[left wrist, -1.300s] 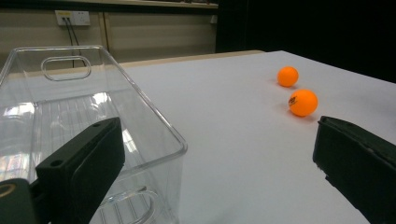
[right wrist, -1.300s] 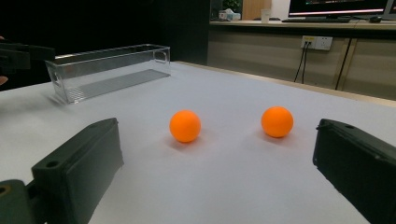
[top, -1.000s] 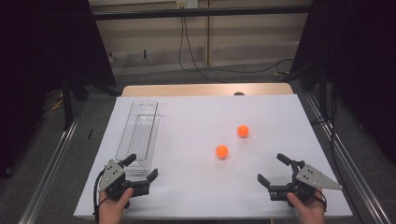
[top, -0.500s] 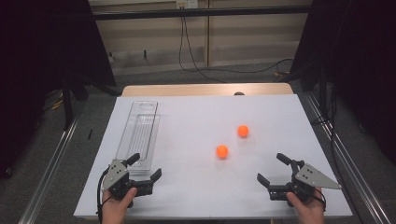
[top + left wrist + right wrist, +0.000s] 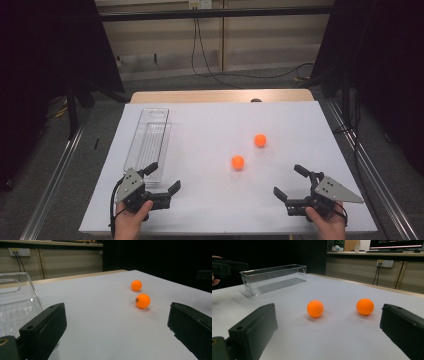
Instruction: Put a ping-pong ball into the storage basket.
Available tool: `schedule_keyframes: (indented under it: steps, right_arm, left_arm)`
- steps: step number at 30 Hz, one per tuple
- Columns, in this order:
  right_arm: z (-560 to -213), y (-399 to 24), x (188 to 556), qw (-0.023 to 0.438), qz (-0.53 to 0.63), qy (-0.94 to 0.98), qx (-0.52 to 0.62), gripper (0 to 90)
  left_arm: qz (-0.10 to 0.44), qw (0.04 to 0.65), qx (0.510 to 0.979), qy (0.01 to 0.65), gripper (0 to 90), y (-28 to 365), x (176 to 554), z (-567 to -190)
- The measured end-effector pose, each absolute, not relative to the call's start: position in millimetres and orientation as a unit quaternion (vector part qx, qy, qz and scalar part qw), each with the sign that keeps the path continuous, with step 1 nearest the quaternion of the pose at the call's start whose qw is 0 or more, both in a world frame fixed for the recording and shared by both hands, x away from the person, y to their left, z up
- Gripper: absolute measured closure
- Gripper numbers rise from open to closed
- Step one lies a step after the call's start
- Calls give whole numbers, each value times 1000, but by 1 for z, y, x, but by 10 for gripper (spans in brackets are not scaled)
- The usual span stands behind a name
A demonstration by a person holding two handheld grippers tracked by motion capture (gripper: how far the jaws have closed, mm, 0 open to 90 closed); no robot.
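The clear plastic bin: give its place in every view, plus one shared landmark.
High view: clear plastic bin lies left on the table, beyond the left gripper.
Left gripper view: its near end sits at the left edge.
Right gripper view: upper left.
Shared landmark: the two orange balls.

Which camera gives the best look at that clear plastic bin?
The high view: the clear bin shows whole from above, long, narrow and empty. The right gripper view shows it whole too, but far off and side-on. The left gripper view catches one near corner, cropped.
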State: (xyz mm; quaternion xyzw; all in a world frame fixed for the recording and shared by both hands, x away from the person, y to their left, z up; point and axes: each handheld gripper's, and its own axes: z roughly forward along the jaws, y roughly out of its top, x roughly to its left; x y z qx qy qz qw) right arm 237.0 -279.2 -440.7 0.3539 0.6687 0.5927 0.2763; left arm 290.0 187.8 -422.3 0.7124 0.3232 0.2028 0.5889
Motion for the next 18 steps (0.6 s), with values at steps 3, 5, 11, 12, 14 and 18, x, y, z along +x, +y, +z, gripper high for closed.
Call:
schedule_keyframes:
  steps: [3,5,11,12,14,18]
  right_arm:
    - [-441,-279,237,276,593,669,354,4]
    - [-440,-279,237,278,593,669,352,4]
    - [-440,-280,237,277,594,667,352,4]
    - [-440,-280,237,278,594,667,352,4]
    - [-440,-280,236,279,594,667,352,4]
    - [-440,-281,236,280,594,667,352,4]
  left_arm:
    - [200,587,716,321,22,185,291,-423]
    - [198,585,719,318,22,183,291,-423]
    - [196,587,720,314,22,177,292,-422]
    - [193,586,722,314,22,175,292,-422]
    - [194,586,723,311,22,174,293,-421]
    - [190,587,723,310,22,170,294,-420]
